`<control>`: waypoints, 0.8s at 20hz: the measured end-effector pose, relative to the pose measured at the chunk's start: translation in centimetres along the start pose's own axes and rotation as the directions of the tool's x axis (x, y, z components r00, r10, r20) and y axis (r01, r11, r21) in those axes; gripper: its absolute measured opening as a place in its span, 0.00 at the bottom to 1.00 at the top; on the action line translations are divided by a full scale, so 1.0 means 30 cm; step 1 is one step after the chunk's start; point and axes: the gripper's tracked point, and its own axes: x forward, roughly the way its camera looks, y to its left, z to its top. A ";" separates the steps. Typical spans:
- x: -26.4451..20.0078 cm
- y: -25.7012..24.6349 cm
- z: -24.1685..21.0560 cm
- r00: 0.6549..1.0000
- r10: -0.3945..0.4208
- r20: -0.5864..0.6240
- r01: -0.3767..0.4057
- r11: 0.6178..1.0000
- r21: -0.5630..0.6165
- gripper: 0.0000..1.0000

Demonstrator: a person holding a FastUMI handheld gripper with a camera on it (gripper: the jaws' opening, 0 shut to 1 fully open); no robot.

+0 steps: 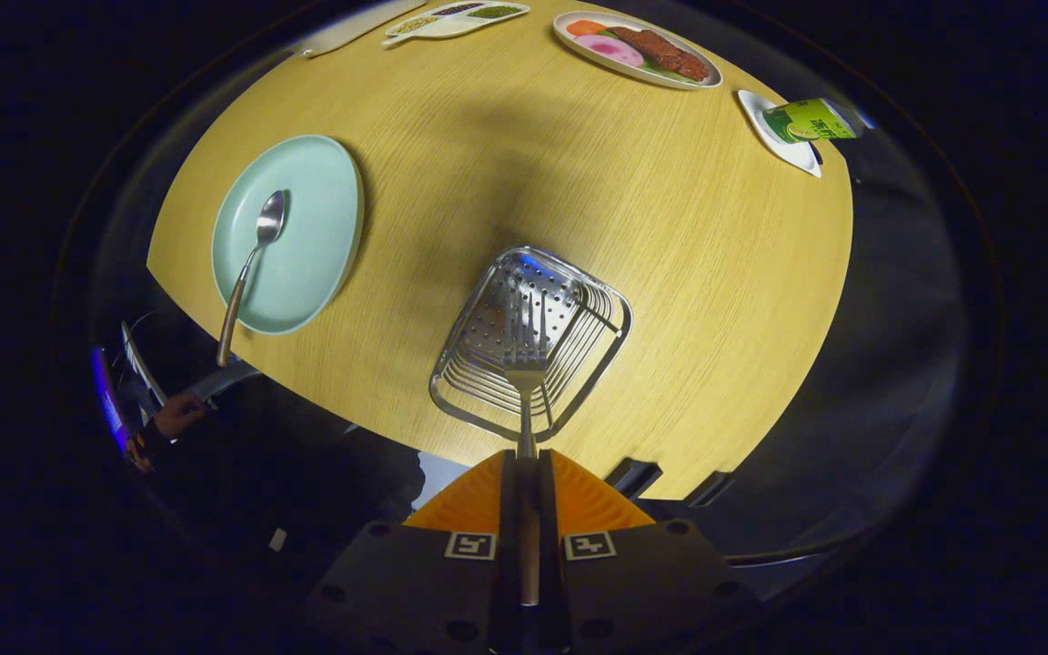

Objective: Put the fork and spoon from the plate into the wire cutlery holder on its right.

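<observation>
Jaws clamped on fork (526, 364) handle, tines over wire cutlery holder (531, 341); spoon (251, 259) on plate (292, 235)

A round, pale wood-grain table (670, 236) — lit from above, a soft shadow across its middle — amid dark surroundings.
</observation>
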 end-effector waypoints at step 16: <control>-0.150 0.032 0.072 0.884 -0.134 0.448 0.099 0.990 0.101 0.42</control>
